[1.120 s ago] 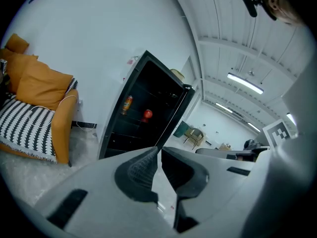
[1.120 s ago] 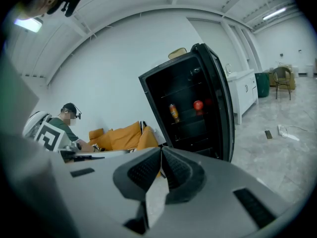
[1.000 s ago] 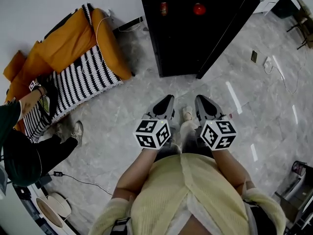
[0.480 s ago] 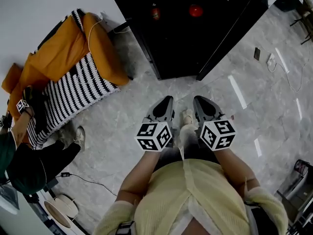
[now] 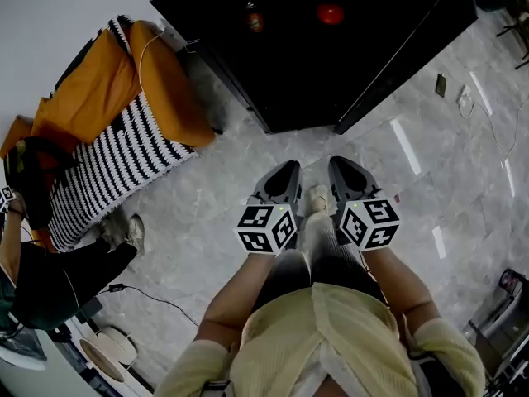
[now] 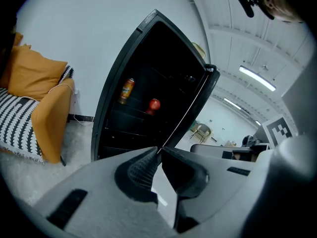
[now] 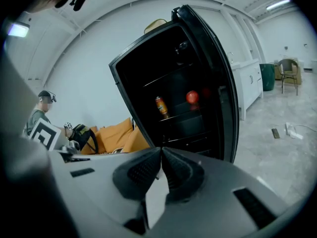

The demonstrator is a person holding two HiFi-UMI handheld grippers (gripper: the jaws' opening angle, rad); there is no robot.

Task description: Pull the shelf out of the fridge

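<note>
Here, open fridge (image 5: 372,56), can (image 5: 252,16) label unreadable, left gripper (image 5: 289,167) and right gripper (image 5: 337,164) closed.

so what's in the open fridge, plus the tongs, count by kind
can: 1
red round fruit: 1
tongs: 2, left tongs and right tongs, both shut and empty
total: 4

Black fridge (image 5: 331,64); orange sofa (image 5: 91,106) (black-white striped throw (image 5: 107,168)); red ball (image 5: 330,13); grey marbled floor (image 5: 207,222).
</note>
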